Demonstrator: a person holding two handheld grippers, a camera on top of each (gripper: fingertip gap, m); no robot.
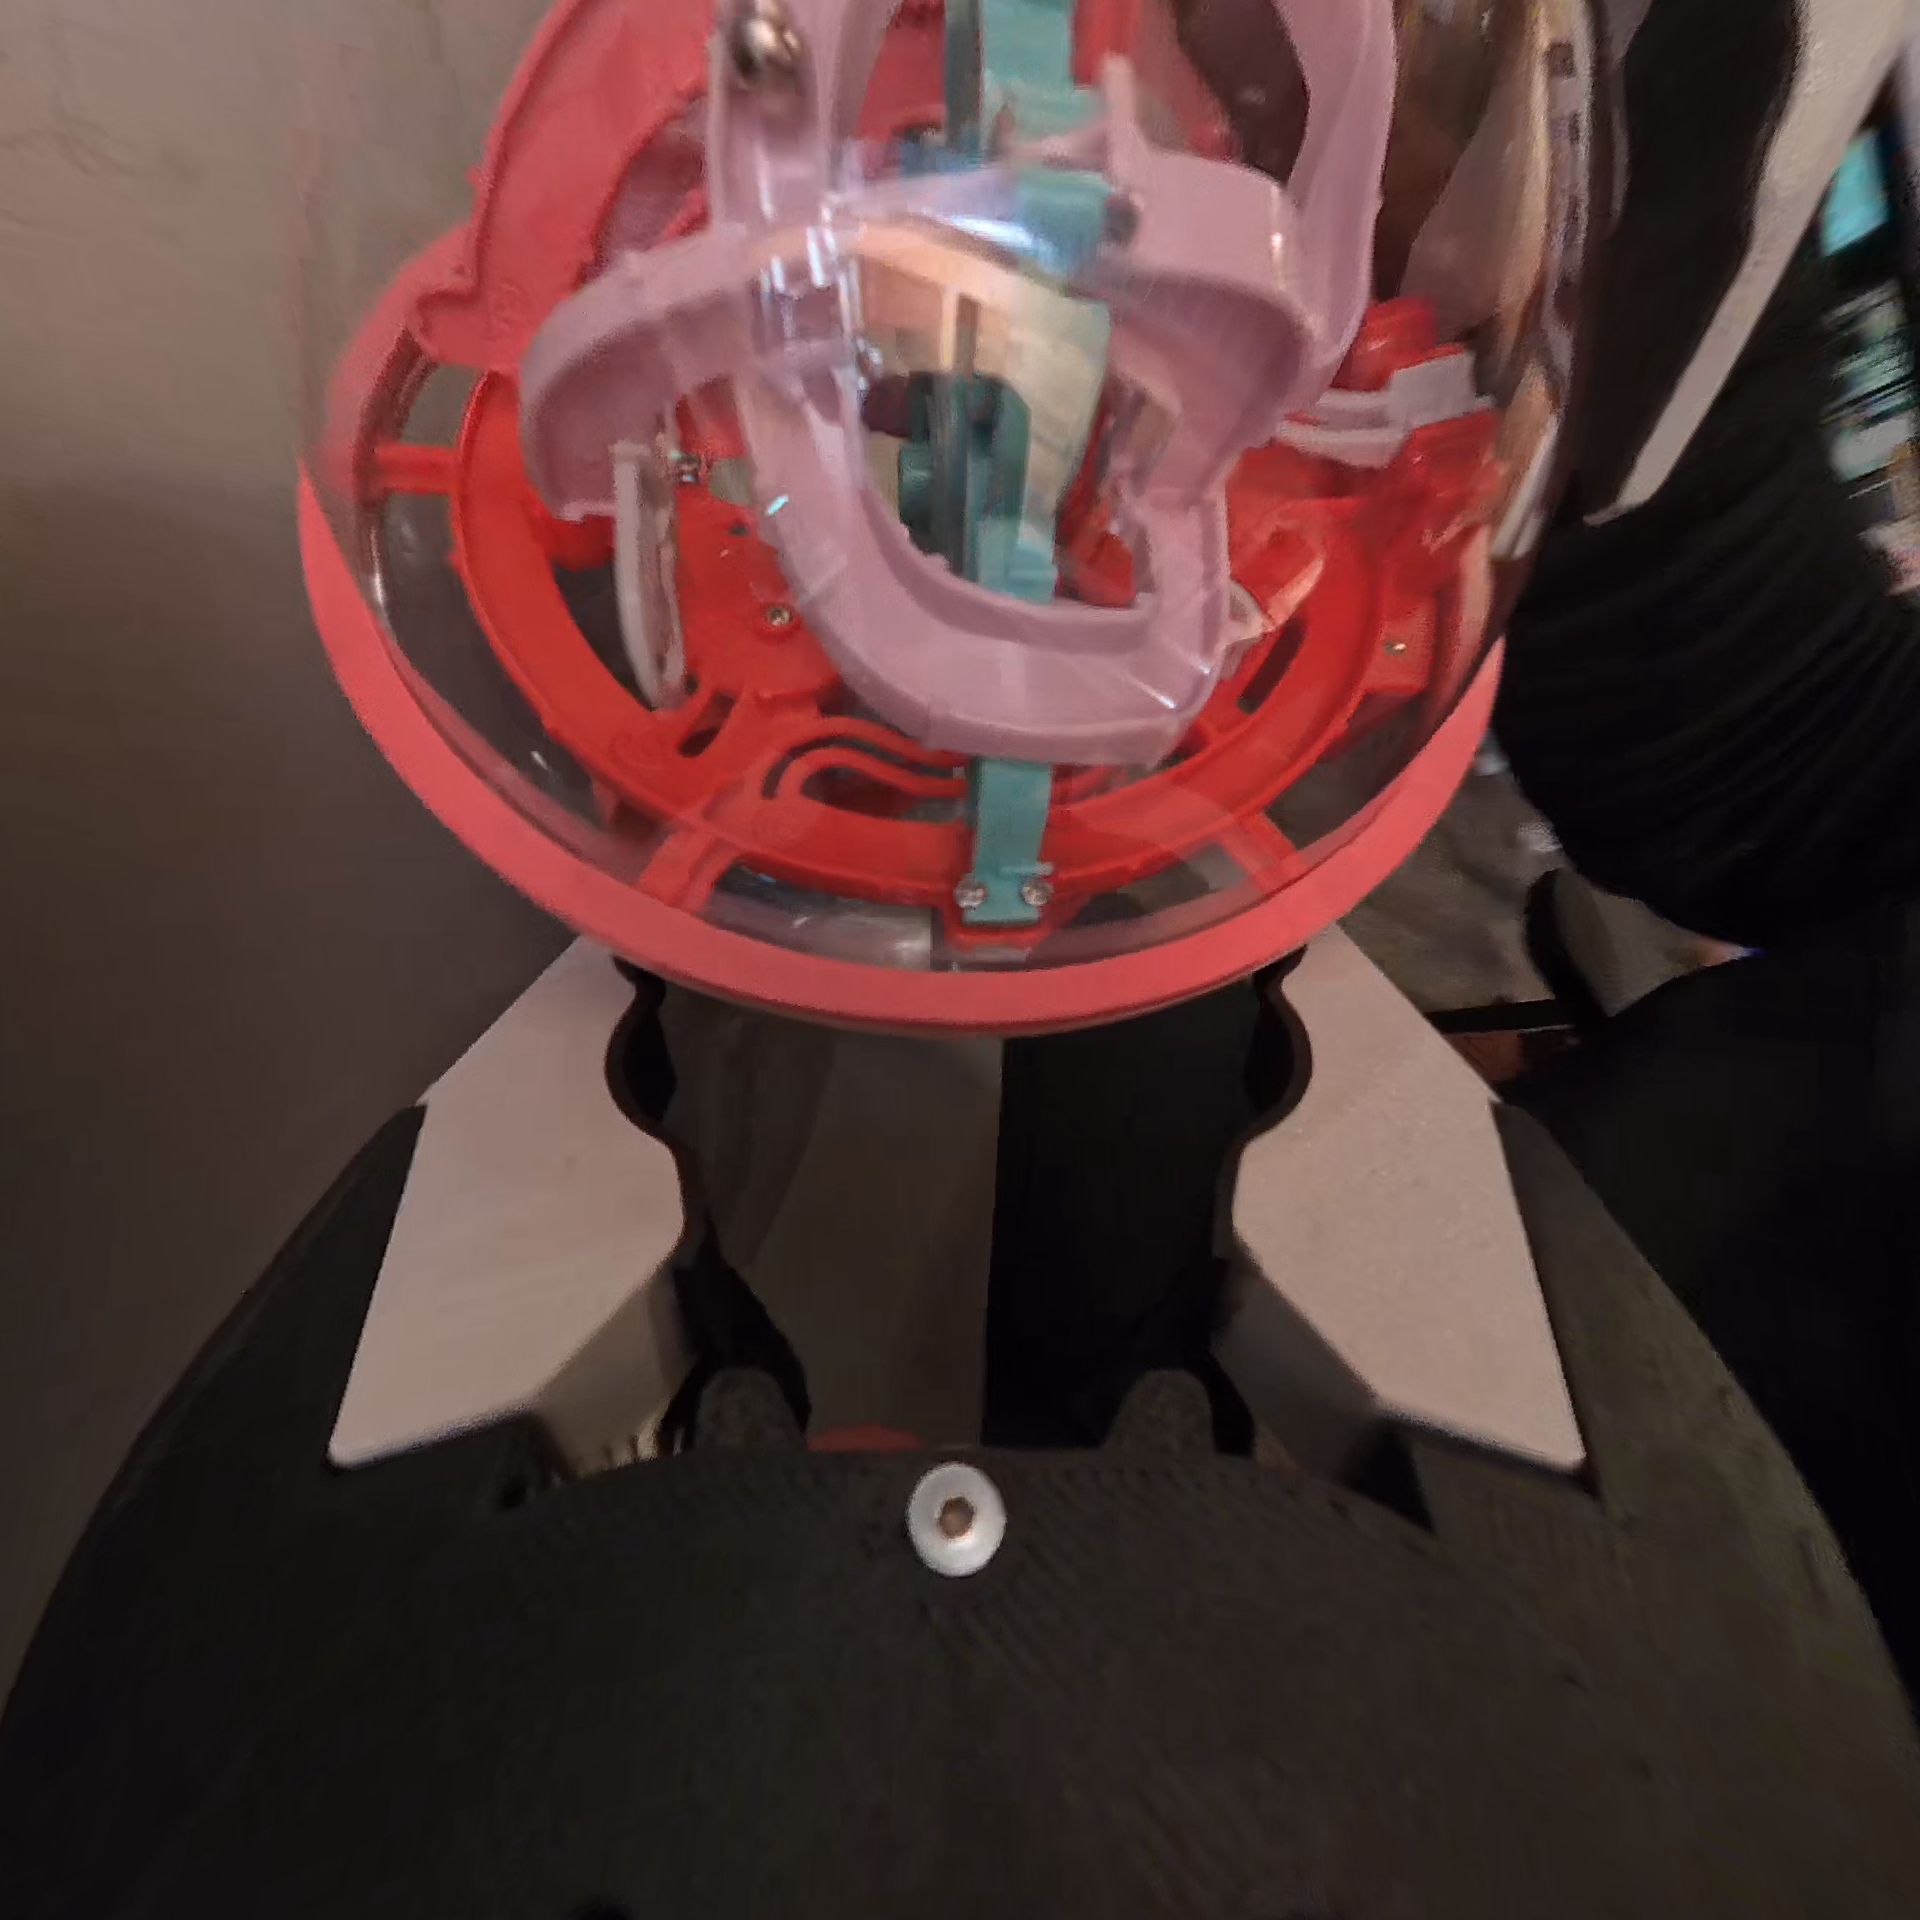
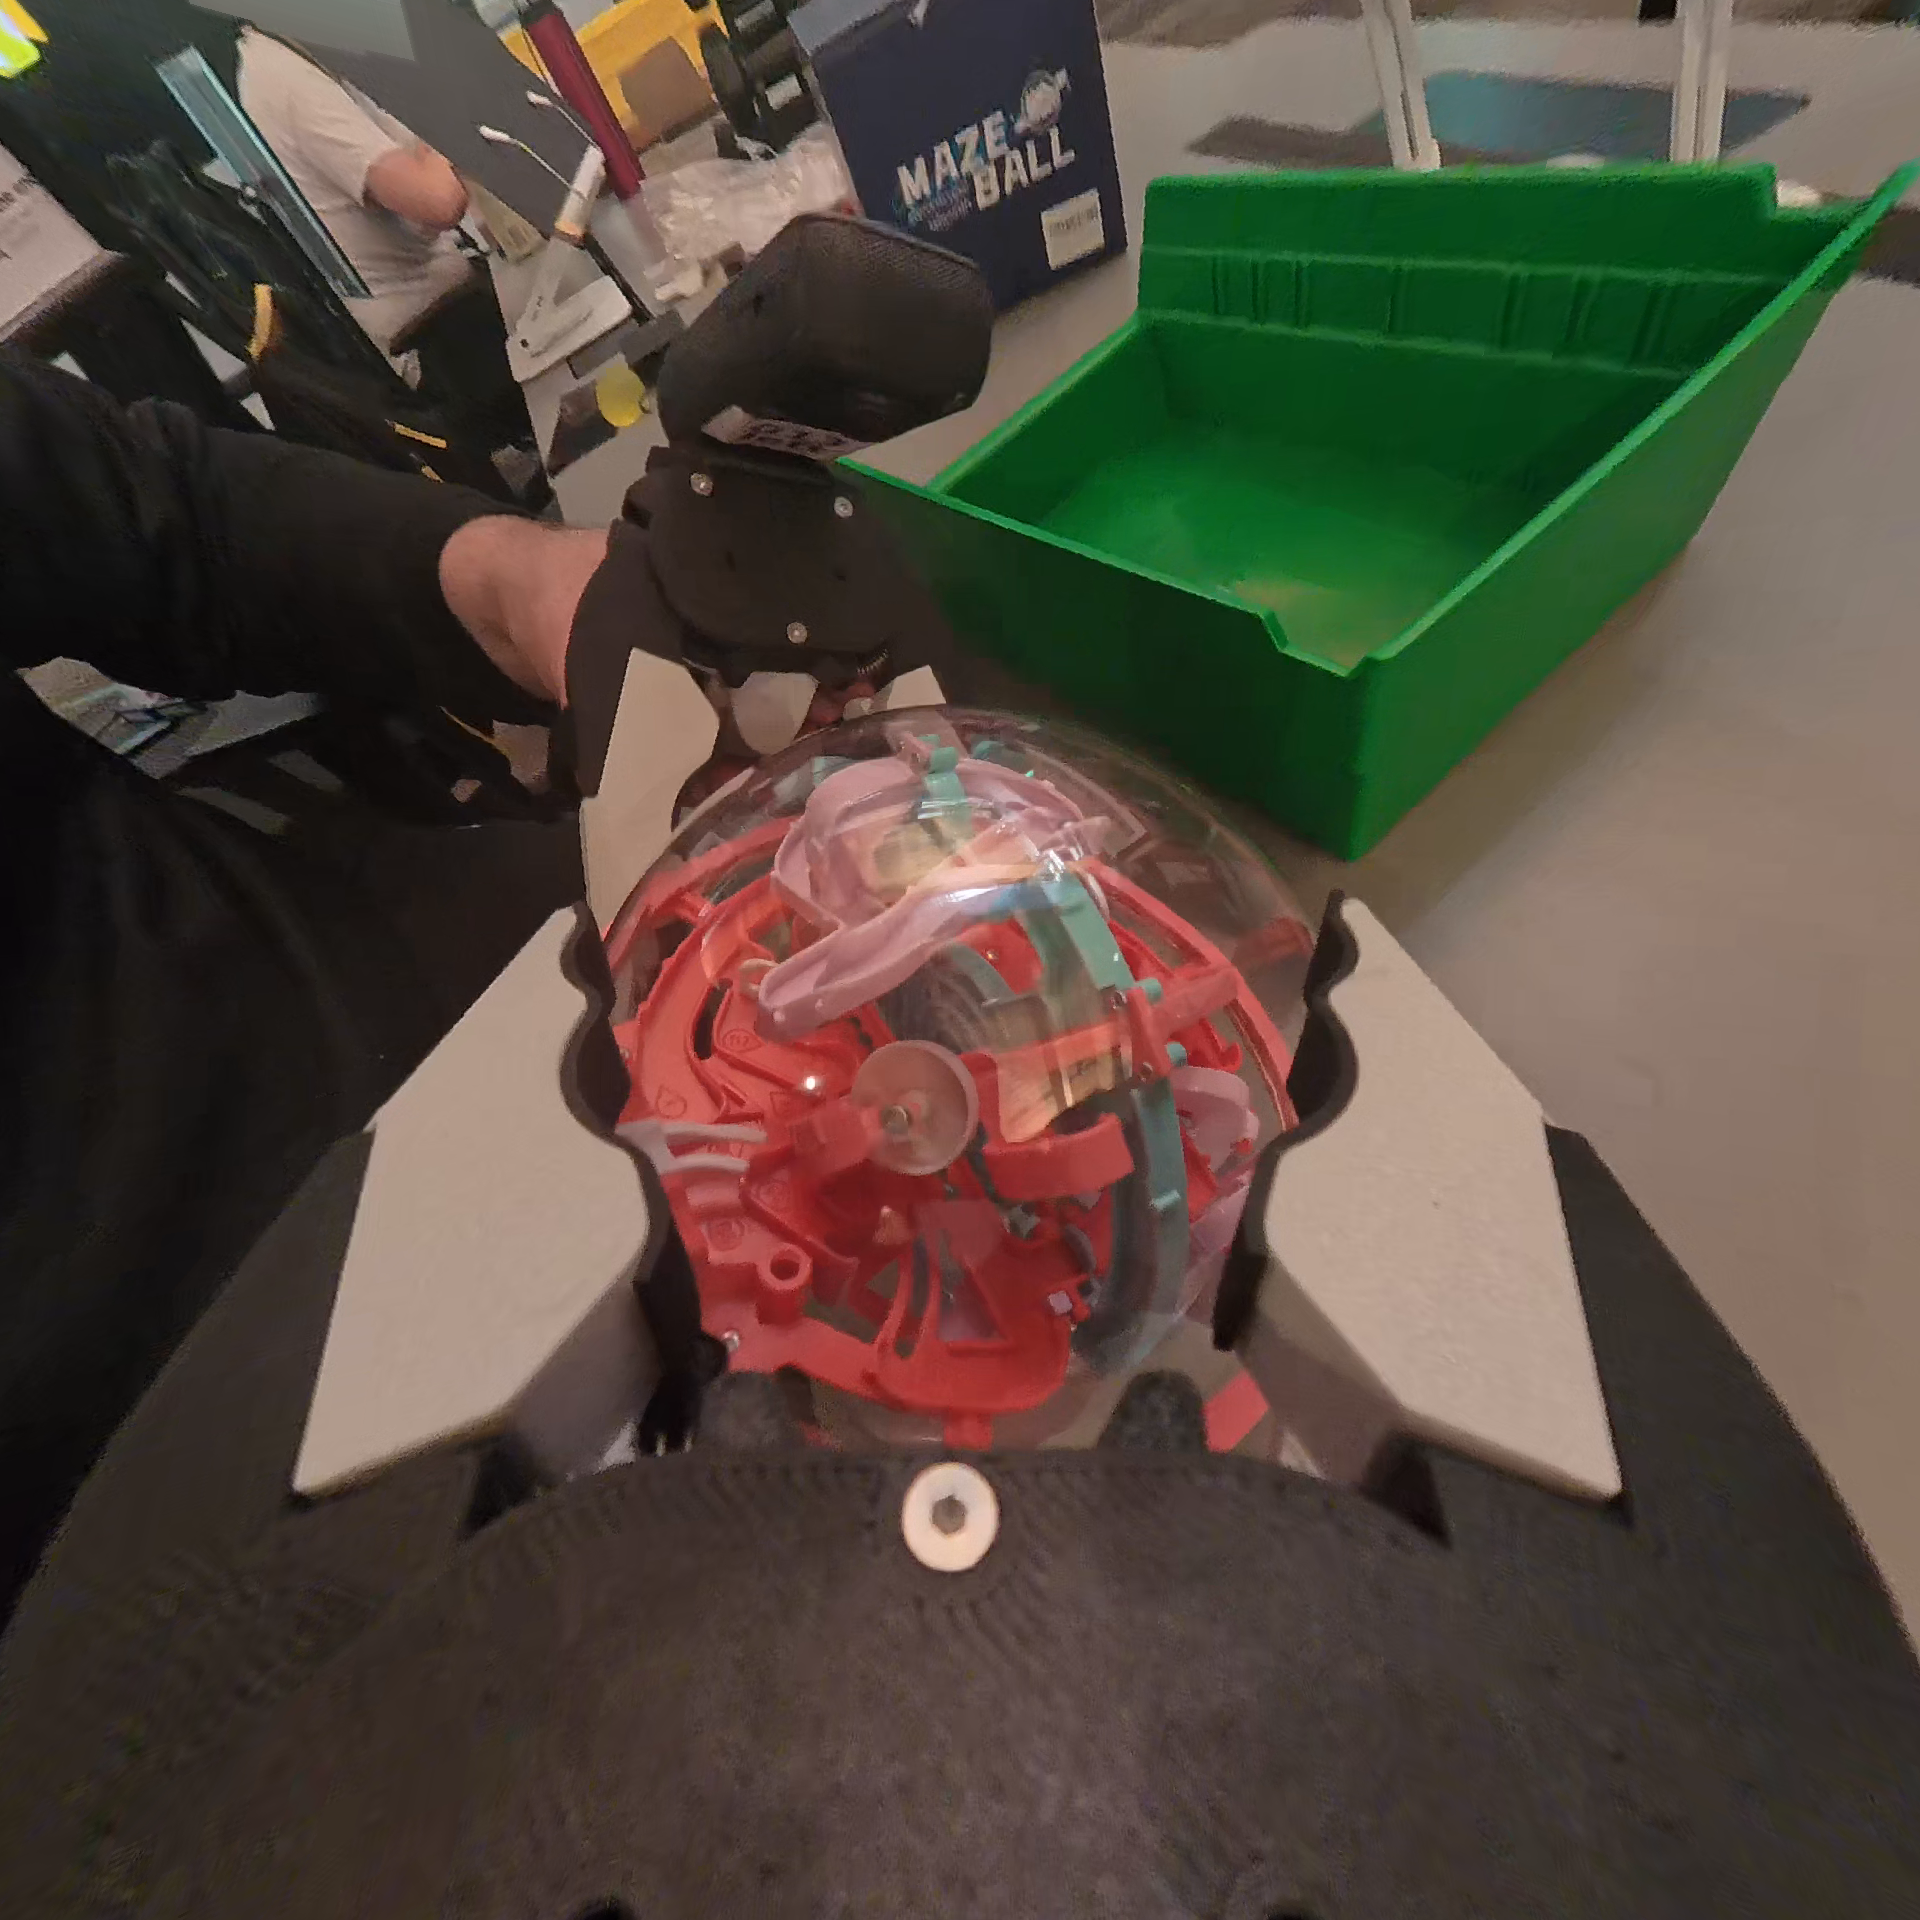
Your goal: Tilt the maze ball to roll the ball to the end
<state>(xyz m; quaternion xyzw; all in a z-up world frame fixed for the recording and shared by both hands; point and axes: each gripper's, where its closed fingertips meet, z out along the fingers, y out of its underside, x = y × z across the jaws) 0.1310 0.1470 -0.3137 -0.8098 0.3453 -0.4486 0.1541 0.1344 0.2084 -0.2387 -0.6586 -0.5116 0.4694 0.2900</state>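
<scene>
Holding the maze ball up over the grey surface, between two hand-held grippers. Right hand-held gripper clenched on the clear shell, one white finger on each side. Left hand-held gripper spread wide, tips touching the pink ring. Small silver ball up high on a pale purple track. Green bin just behind, blue box farther back.

Each camera sits just behind its own tongs and looks forward along the fingers. The left wrist view faces the maze ball very close, against a plain wall. The right wrist view faces it from the opposite side, across the bench. Both share the maze ball.
</scene>
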